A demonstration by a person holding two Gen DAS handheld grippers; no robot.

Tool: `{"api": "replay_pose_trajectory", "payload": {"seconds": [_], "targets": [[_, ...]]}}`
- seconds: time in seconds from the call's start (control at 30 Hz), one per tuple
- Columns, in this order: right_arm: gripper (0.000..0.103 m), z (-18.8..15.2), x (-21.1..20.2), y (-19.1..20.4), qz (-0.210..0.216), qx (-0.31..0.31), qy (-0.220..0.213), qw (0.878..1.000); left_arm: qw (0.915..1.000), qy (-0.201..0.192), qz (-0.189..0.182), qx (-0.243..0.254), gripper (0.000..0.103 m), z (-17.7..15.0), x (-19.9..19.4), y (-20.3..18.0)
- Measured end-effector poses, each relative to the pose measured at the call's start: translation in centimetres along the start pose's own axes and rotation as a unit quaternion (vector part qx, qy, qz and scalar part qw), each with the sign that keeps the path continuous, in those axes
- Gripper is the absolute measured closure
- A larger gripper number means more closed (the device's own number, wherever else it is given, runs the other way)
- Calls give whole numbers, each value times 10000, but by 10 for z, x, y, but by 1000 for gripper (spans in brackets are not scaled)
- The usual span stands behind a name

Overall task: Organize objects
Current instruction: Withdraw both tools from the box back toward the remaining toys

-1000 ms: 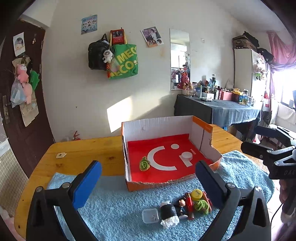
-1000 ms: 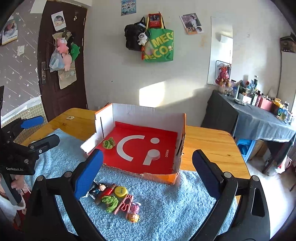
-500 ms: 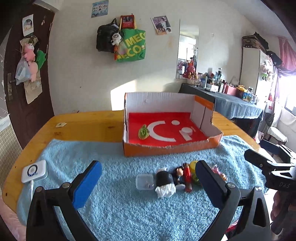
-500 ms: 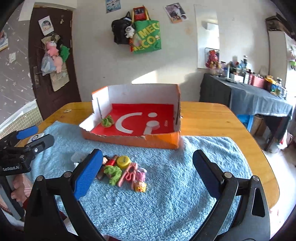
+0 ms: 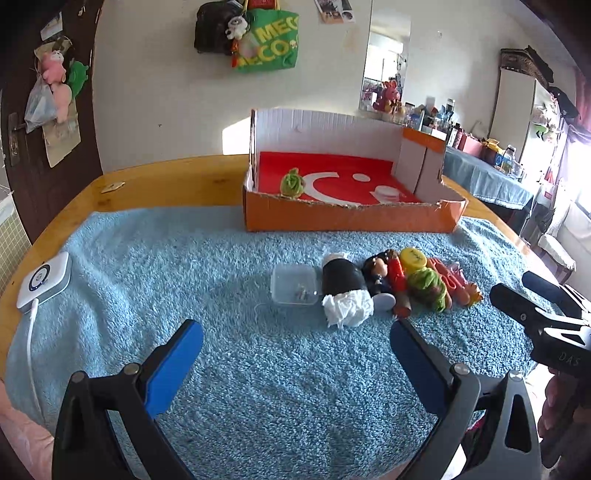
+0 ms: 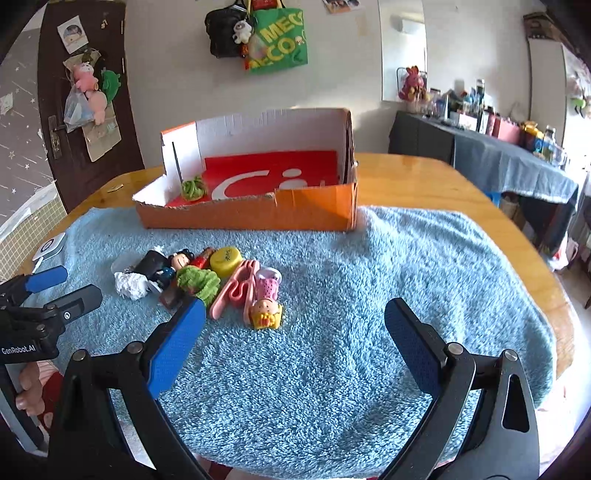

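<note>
An orange cardboard box [image 5: 347,216] with a red floor stands at the far side of the blue towel [image 5: 221,266]; a green knitted item [image 5: 291,183] lies inside it. A row of small objects lies on the towel: a clear plastic case [image 5: 293,285], a black roll with white tissue [image 5: 343,291], a dark-haired doll [image 5: 376,273], a yellow cap [image 5: 413,257], a green knitted piece [image 5: 428,284] and pink clips [image 6: 236,288], plus a pink doll [image 6: 266,301]. My left gripper [image 5: 295,343] is open just before the roll. My right gripper [image 6: 293,325] is open near the pink doll.
A white device with a cable [image 5: 44,282] lies at the towel's left edge. The wooden table [image 6: 424,177] extends around the towel. A dark-clothed side table with bottles [image 6: 498,147] stands at the right. Bags [image 5: 266,35] hang on the wall.
Both grippers have dropped lower and drawn back toward the near edge; the objects now lie close ahead of the fingers. Nothing was picked up.
</note>
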State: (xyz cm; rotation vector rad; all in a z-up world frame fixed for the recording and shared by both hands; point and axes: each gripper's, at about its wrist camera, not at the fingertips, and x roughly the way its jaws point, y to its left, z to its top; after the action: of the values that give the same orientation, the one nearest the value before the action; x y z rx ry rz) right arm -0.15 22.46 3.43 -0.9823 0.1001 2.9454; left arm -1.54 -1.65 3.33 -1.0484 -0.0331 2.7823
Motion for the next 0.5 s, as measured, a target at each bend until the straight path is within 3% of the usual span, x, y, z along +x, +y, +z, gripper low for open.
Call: {"api": "replay_pose_trajectory", "payload": {"seconds": [0.37, 0.5], "targets": [[4, -1, 12, -5, -58, -18, 149, 9999, 9996, 227, -179, -78, 0, 4, 13, 8], [4, -3, 18, -7, -108, -87, 265, 9996, 9995, 304, -46, -41, 0, 8, 17, 16]]}}
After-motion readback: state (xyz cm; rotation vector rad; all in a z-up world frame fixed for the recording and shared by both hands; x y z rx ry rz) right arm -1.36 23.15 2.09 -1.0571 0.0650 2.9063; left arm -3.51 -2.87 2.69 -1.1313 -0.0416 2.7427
